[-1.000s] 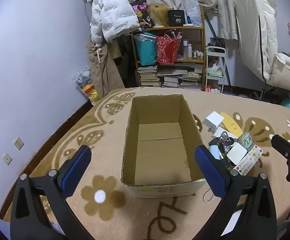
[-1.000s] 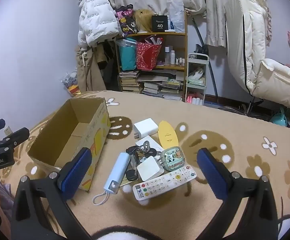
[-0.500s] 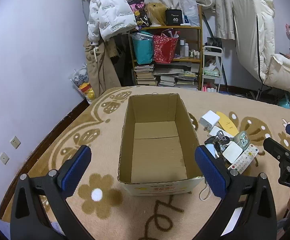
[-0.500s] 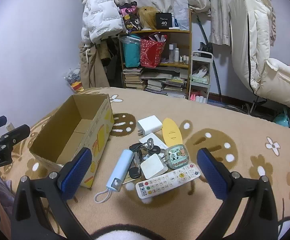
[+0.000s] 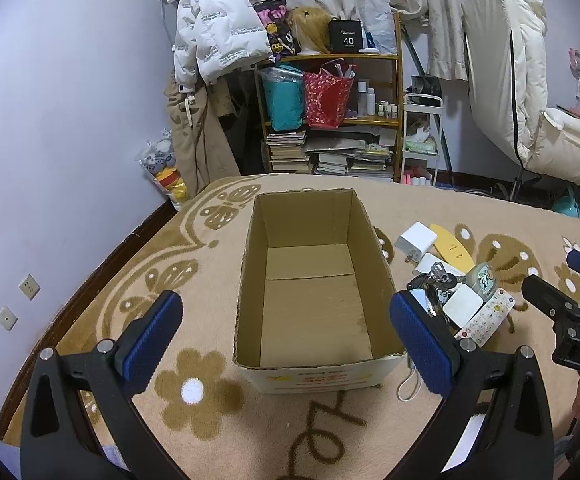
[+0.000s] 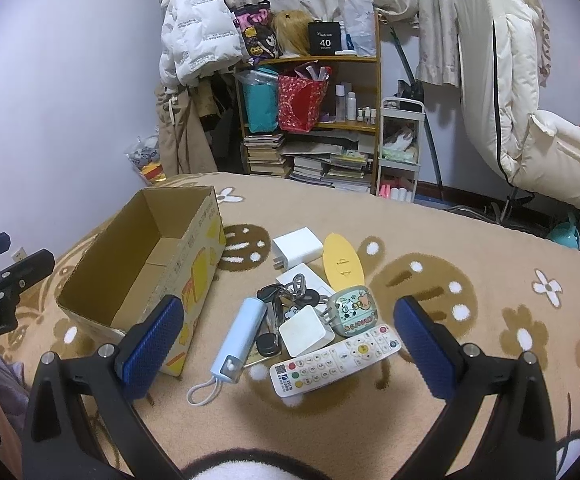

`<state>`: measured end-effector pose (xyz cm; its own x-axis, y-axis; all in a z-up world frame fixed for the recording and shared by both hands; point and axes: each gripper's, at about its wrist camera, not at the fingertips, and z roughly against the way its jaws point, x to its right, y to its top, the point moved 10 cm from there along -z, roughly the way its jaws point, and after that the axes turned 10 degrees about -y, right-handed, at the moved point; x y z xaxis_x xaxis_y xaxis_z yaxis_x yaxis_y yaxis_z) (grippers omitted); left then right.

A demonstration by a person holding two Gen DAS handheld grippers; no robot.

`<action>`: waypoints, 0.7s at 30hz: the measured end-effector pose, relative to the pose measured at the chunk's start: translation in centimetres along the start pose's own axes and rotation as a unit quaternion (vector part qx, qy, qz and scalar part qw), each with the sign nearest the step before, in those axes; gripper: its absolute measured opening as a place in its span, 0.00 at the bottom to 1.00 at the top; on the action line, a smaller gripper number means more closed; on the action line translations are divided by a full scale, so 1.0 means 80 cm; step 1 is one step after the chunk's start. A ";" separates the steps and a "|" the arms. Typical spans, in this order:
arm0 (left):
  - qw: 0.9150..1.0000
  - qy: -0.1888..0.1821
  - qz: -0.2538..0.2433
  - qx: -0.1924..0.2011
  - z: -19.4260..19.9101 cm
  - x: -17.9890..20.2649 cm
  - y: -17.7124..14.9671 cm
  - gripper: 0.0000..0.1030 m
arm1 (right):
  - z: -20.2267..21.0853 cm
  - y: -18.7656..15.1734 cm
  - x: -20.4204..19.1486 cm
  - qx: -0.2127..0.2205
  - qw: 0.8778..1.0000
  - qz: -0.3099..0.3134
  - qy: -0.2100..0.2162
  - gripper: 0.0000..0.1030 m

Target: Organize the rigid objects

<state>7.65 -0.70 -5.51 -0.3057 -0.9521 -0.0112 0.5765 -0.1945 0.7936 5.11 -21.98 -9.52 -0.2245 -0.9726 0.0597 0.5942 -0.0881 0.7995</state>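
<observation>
Over cardboard box (image 5: pixel 309 280), left gripper (image 5: pixel 286 332) unchanged; right gripper (image 6: pixel 290 344) nearer remote (image 6: pixel 333 364); jaws open, empty.

Cardboard box (image 6: pixel 138 264) left of remote (image 6: pixel 335 364), keys (image 6: pixel 290 294), chargers (image 6: pixel 299 242)

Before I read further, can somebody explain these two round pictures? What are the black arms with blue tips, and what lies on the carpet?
There is no robot here. A person holds a hand-operated gripper in each hand, and a wide-angle camera on each looks forward along its two fingers.

One picture is from the left gripper, open over an empty cardboard box. The other is from the right gripper, also open, above a pile beside the box: a white remote control, a light blue power bank, a bunch of keys, white chargers and a yellow card.

Neither gripper holds anything. All rests on a beige flowered carpet.
</observation>
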 end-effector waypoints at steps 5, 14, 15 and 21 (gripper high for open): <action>1.000 0.000 0.000 -0.003 -0.001 -0.002 -0.003 0.99 | -0.001 -0.001 0.001 0.000 1.000 0.002 -0.001 1.00; 1.000 -0.002 0.005 -0.002 -0.002 -0.002 -0.004 0.99 | -0.003 -0.004 0.000 -0.003 1.000 0.001 0.000 1.00; 1.000 -0.002 0.006 -0.003 -0.002 -0.003 -0.003 0.99 | -0.003 -0.005 -0.001 -0.004 1.000 0.003 0.001 1.00; 1.000 -0.003 0.011 -0.005 -0.004 -0.003 -0.005 0.99 | -0.004 -0.005 -0.001 -0.005 1.000 0.004 0.000 1.00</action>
<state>7.71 -0.49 -6.02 -0.2975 -0.9547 0.0092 0.5903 -0.1764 0.7877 5.12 -21.95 -10.04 -0.2197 -0.9733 0.0662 0.6032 -0.0822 0.7933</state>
